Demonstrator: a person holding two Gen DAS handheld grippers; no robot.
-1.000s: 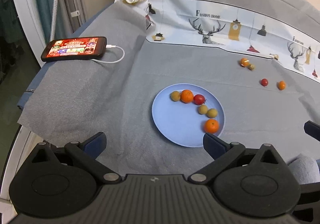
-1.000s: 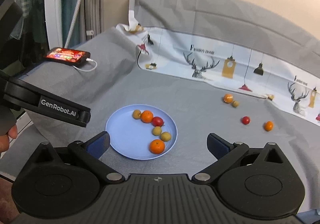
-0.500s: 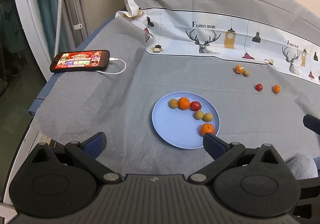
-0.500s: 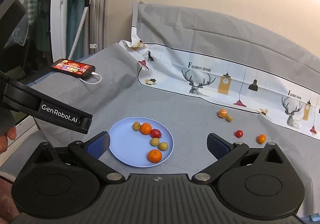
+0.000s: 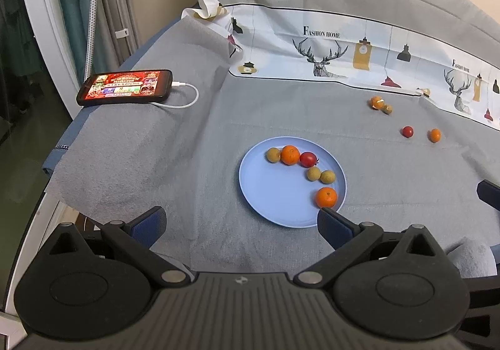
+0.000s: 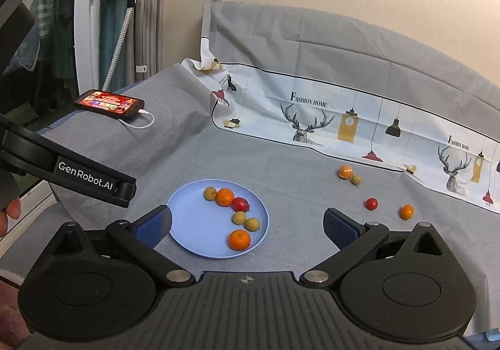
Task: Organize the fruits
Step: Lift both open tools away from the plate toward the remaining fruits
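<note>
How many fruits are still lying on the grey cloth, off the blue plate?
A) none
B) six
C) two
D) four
D: beyond the blue plate lie an orange fruit touching a small tan one, a red fruit and another orange one.

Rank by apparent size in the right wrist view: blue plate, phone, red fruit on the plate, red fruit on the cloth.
1. blue plate
2. phone, though it lies farther away
3. red fruit on the plate
4. red fruit on the cloth, slightly smaller, but farther, so unsure
</note>
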